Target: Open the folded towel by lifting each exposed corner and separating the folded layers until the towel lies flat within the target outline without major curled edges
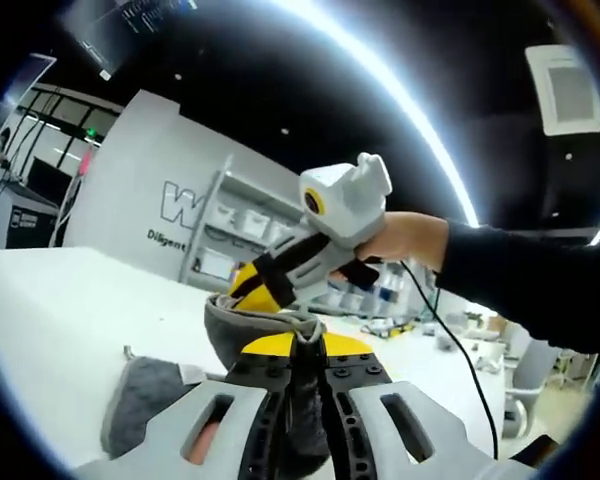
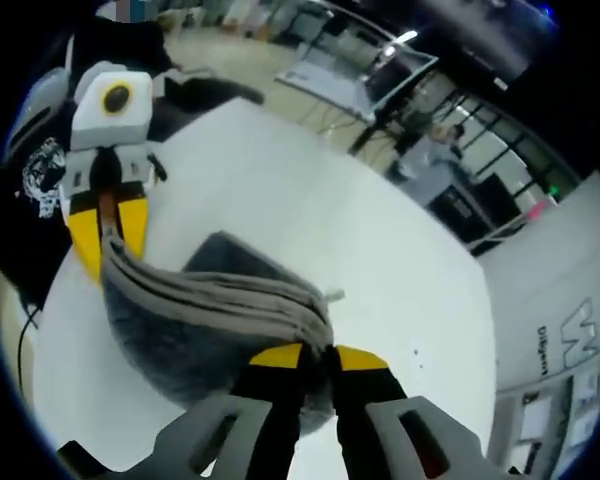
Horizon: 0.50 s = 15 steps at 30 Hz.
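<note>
The grey terry-cloth towel [image 2: 215,315] hangs in the air between my two grippers, stretched along its folded top edge, with its lower part sagging in a rounded belly toward the white table [image 2: 380,250] and a flat grey layer showing behind it near the table's middle. In the right gripper view, one end of that bunched edge runs straight into my right gripper [image 2: 318,358], pinched between the yellow-tipped black jaws, which are clenched on the cloth. The other end rises to my left gripper [image 2: 107,232], whose yellow jaws are closed on the fabric near the table's near edge, beside a person's dark printed shirt [image 2: 42,170].

In the left gripper view, the towel [image 1: 145,400] passes down between my left gripper's [image 1: 306,352] jaws, clamped there, and a fold of it drapes onto the table [image 1: 60,310] to the left. Just beyond, my right gripper [image 1: 252,290] bites the raised grey edge, held by a hand [image 1: 405,240] in a dark sleeve [image 1: 530,280]
</note>
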Each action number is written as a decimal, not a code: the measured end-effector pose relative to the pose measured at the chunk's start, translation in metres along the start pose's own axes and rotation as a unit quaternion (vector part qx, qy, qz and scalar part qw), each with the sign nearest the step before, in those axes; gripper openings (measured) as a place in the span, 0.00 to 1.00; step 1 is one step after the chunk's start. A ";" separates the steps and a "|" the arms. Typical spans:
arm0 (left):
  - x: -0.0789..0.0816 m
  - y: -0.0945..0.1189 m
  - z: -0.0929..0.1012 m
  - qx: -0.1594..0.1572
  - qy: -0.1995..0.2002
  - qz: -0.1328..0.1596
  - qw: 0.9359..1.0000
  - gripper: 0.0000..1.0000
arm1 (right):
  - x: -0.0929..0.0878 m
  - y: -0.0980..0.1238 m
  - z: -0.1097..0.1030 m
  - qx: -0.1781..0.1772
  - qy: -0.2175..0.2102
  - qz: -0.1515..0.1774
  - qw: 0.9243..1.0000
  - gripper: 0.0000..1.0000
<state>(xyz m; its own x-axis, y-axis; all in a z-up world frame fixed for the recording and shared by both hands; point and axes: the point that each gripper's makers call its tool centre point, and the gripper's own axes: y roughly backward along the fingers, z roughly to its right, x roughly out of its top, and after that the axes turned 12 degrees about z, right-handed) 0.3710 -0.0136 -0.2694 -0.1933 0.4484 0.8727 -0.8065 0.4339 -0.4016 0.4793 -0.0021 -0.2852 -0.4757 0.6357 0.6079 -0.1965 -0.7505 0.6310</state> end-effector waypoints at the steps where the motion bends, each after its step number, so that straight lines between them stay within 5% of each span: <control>1: -0.001 0.000 0.001 -0.001 0.000 -0.001 1.000 0.07 | -0.001 0.001 0.000 -0.002 0.000 0.000 1.000 0.06; 15: -0.009 -0.006 0.013 -0.011 -0.016 -0.010 1.000 0.07 | -0.013 0.014 -0.007 -0.032 -0.007 0.010 0.999 0.05</control>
<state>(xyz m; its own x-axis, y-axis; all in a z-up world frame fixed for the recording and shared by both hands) 0.3696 -0.0304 -0.2710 -0.1957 0.4145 0.8888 -0.7976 0.4600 -0.3902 0.4764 -0.0218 -0.2878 -0.4685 0.6232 0.6261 -0.2414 -0.7721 0.5878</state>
